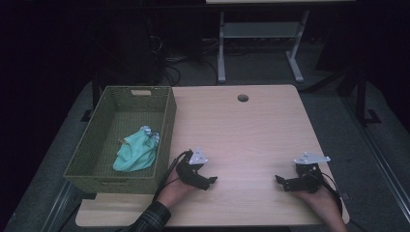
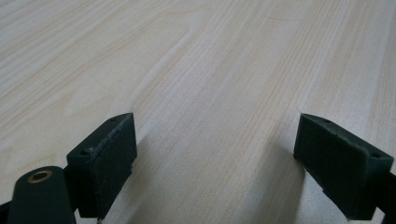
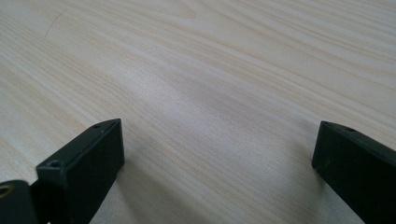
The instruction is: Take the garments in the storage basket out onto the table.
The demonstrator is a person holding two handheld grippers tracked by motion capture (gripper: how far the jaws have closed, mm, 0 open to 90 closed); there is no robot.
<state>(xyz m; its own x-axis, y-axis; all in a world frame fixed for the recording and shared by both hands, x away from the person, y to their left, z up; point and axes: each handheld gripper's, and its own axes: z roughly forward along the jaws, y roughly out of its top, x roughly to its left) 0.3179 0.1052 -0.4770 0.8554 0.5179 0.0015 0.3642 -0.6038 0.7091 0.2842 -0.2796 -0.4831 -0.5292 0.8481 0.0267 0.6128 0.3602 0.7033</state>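
Two claws (image 1: pixel 209 182) (image 1: pixel 279 181), one basket (image 1: pixel 109 177), one cloth (image 1: pixel 137 151)

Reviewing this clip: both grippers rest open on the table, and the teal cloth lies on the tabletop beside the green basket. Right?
Not quite. The high view shows the teal cloth lying inside the green basket, not beside it. The rest holds: the left gripper and right gripper are open on the table.

The right gripper (image 3: pixel 217 172) hangs low over the pale table (image 3: pixel 224 70); jaws spread wide, seemingly empty.
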